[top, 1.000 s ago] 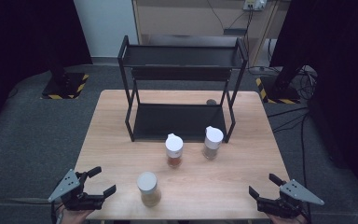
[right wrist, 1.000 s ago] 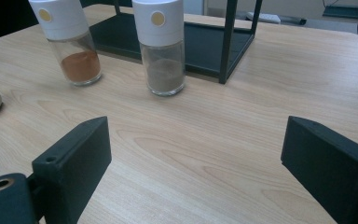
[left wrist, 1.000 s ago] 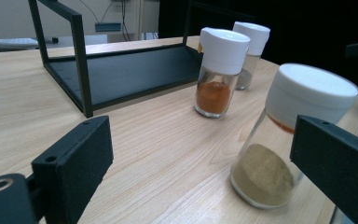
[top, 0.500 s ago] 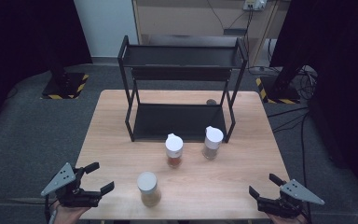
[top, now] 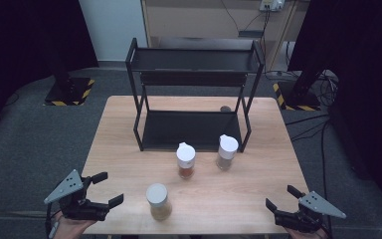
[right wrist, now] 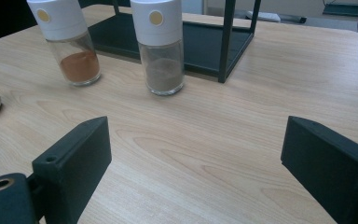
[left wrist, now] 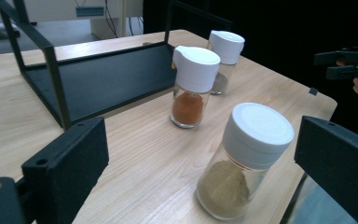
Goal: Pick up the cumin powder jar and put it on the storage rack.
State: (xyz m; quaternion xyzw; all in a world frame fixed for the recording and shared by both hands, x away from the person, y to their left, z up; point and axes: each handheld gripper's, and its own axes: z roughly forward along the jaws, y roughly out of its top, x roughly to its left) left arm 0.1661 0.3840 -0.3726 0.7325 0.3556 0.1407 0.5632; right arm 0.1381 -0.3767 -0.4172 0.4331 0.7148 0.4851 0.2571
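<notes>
— So, which jar would you take first with the left gripper [top: 105, 189]?

— I think the nearest one, the jar with tan powder [top: 158, 201]. It stands near the front edge of the table [top: 114, 129], just beside the left gripper. In the left gripper view it sits between the two black jaws, which are wide apart and hold nothing.

— And how to grip it well?

— My advice is to go in level and close on the glass body under the white cap, not on the cap, because the cap could turn or slip. The jar stands upright, its long axis is vertical and the cap points up, so the jaws should meet it from the sides.

— What about the right gripper [top: 282, 197]?

— It is also open and empty, low at the front right corner, well apart from any jar. The orange spice jar [top: 185, 160] and the grey spice jar [top: 226, 152] stand upright in front of the black rack [top: 194, 64], whose shelves are empty; probably the jars go there.
</notes>
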